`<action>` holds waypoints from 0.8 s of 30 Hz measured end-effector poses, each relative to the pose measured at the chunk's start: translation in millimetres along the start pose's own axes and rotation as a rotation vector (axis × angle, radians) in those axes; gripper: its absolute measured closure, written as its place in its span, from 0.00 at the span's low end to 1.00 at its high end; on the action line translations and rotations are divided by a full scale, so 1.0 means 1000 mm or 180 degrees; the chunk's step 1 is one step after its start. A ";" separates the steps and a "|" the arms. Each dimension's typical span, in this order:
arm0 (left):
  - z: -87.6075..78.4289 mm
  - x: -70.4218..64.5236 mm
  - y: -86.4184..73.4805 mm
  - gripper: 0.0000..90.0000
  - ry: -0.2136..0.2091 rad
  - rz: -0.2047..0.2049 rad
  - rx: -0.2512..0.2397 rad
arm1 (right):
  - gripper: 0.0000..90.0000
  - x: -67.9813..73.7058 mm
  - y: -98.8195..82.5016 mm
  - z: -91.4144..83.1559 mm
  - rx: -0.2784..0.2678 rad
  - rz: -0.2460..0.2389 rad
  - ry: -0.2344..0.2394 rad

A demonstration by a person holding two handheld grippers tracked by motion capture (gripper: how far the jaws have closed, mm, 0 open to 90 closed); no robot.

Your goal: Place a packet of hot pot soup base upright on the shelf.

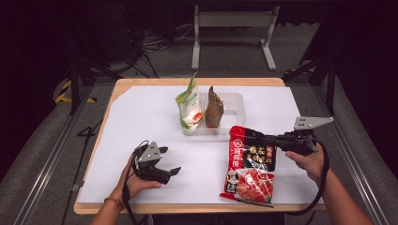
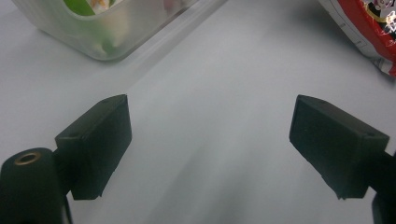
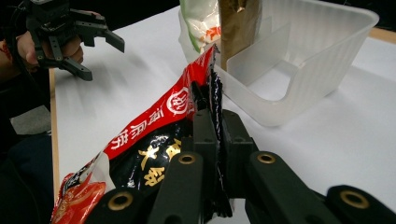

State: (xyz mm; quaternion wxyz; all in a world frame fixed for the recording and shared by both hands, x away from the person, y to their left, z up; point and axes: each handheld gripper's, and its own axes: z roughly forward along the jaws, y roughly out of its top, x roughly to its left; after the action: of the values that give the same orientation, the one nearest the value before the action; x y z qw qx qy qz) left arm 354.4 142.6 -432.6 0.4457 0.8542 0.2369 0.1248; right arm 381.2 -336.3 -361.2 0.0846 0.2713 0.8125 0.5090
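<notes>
Pinching the red-and-black packet (image 1: 250, 164) by its top edge, the right gripper (image 1: 263, 139) points to nine o'clock from a raised wrist; the left gripper (image 1: 170, 164) rests at seven o'clock, jaws wide and empty over the white table (image 2: 224, 112); the right gripper view shows the jaws closed on the packet beside the clear tray (image 3: 322, 70).

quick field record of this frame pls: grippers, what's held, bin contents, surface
right gripper: shut on the top edge of the red and black snack bag
bag state: top end lifted, bottom end near the table's front edge
left gripper: open, holding nothing, low over the white sheet
clear plastic bin: divided; green and white pouch and brown pouch stand upright at its left end
bin, right part: empty
</notes>
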 end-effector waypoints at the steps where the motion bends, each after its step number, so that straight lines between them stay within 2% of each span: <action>1: 0.000 0.000 0.000 0.15 -0.0001 -0.0007 -0.0003 | 0.97 0.002 0.002 -0.003 -0.0039 -0.0016 0.0000; 9: -0.001 0.001 0.000 0.15 0.0040 -0.0017 -0.0008 | 0.97 0.013 0.010 -0.010 -0.0113 -0.0133 -0.0052; 22: -0.004 0.002 0.000 0.15 0.0062 -0.0049 -0.0077 | 0.97 0.034 0.025 -0.027 -0.0333 -0.0321 -0.0107; 24: -0.005 0.002 0.000 0.15 0.0084 -0.0052 -0.0075 | 0.97 0.038 0.028 -0.030 -0.0359 -0.0376 -0.0186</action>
State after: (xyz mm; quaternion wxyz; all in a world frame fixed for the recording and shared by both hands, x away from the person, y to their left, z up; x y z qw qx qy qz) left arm 354.2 147.0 -429.9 0.4536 0.8452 0.2482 0.1352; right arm 346.8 -330.9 -317.4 0.1532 0.2325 0.7943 0.5399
